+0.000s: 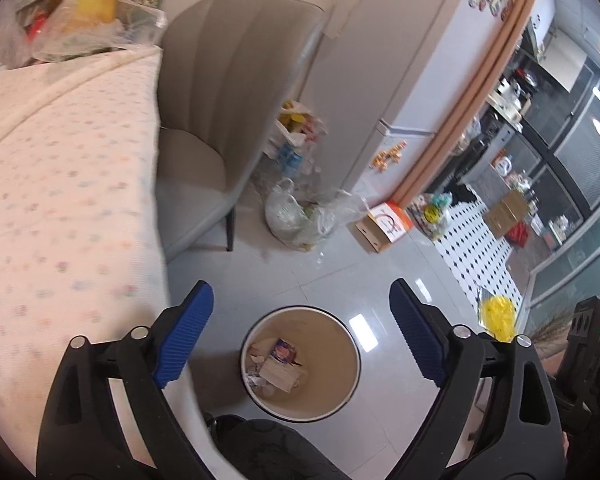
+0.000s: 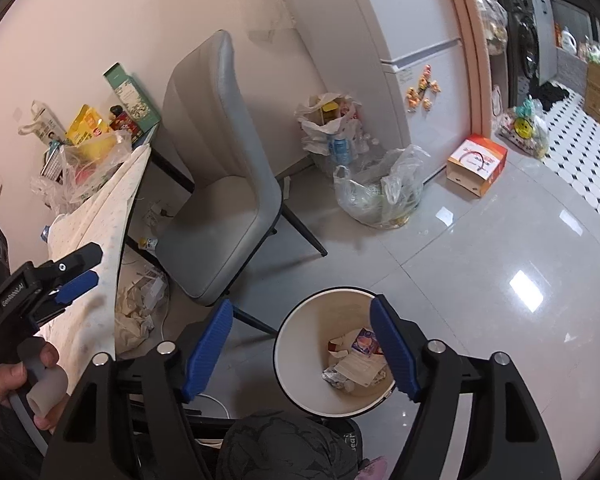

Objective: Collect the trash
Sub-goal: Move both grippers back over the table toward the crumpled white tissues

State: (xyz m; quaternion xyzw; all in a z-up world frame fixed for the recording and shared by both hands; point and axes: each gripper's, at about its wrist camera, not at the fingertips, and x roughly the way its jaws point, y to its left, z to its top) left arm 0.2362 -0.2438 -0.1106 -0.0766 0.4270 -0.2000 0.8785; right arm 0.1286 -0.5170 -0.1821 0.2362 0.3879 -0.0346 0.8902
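Both of my grippers, left gripper (image 1: 301,334) and right gripper (image 2: 302,350), hang spread and empty above the floor-standing bin (image 1: 300,363); I would retreat upward, clearing its rim, before seeking further trash.

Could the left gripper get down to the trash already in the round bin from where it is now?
Probably yes. The left gripper hangs over the bin with its jaws open and empty, and nothing lies between it and the paper scraps at the bottom. The bin's wall looks deep, so the gripper would have to go well in.
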